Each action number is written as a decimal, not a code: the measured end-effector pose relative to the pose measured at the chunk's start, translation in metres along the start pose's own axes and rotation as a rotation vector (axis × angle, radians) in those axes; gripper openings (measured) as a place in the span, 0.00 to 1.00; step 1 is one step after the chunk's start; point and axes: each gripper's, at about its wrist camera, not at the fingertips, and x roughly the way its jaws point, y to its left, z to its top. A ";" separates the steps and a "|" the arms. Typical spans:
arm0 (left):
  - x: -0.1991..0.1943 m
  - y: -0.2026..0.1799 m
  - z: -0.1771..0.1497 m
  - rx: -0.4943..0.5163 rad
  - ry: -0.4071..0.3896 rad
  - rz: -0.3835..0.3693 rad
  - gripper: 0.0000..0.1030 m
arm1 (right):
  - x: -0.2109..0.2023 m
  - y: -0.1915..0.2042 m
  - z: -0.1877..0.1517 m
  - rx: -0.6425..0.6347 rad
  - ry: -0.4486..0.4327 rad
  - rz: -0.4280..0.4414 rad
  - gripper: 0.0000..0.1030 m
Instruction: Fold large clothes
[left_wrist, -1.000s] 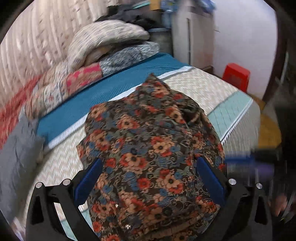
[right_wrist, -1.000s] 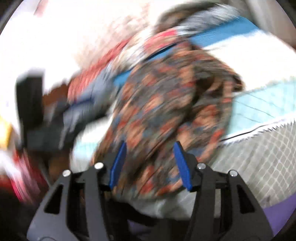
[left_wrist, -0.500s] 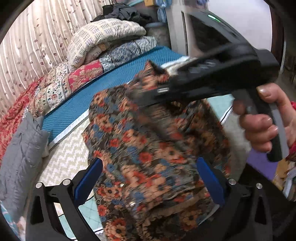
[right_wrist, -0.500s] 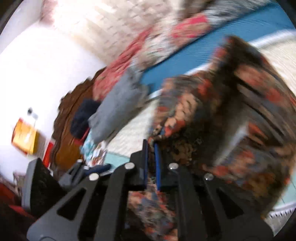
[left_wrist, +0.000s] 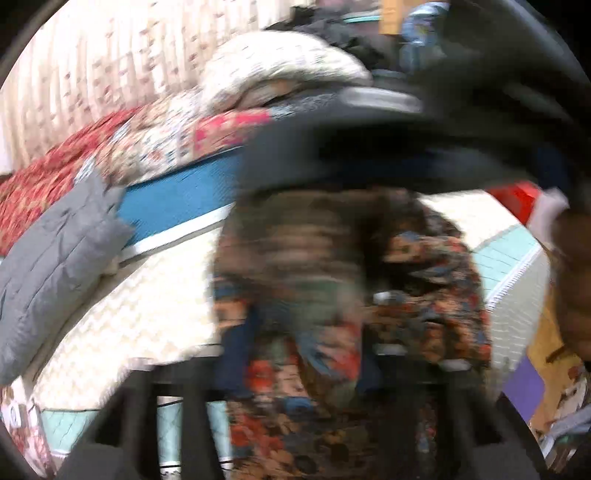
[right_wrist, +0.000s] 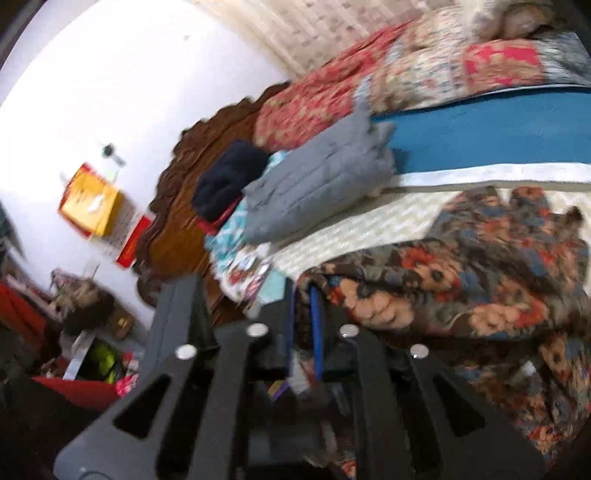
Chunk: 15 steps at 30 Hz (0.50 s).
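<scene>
Right claw (right_wrist: 303, 317): jaws drawn narrow, pinching an edge of the floral garment (right_wrist: 461, 273), which runs off to 3 o'clock in the right wrist view. Left claw (left_wrist: 299, 354): badly blurred; garment fabric fills the gap between its fingers, but I cannot tell whether they are clamped.

Floral garment bunched, part lifted, the rest draped on the bed (right_wrist: 369, 225) over its cream quilted cover. Grey pillow (right_wrist: 317, 188) at 11 o'clock from the right claw, clear of the garment; folded quilts (left_wrist: 229, 129) stacked beyond.

Judged step: picking up and spreading the garment, no fold made yet. Next move calls for the left claw to secure a matching edge, then both to pull apart and lay the cloth flat.
</scene>
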 end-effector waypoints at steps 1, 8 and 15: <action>0.003 0.010 0.003 -0.035 0.014 0.004 0.08 | -0.006 -0.001 -0.004 0.014 -0.027 -0.018 0.28; -0.012 0.081 0.026 -0.251 0.002 -0.038 0.09 | -0.059 -0.003 -0.103 -0.048 -0.145 -0.206 0.45; -0.031 0.097 0.035 -0.324 -0.029 -0.091 0.09 | -0.010 0.025 -0.218 -0.457 0.136 -0.552 0.74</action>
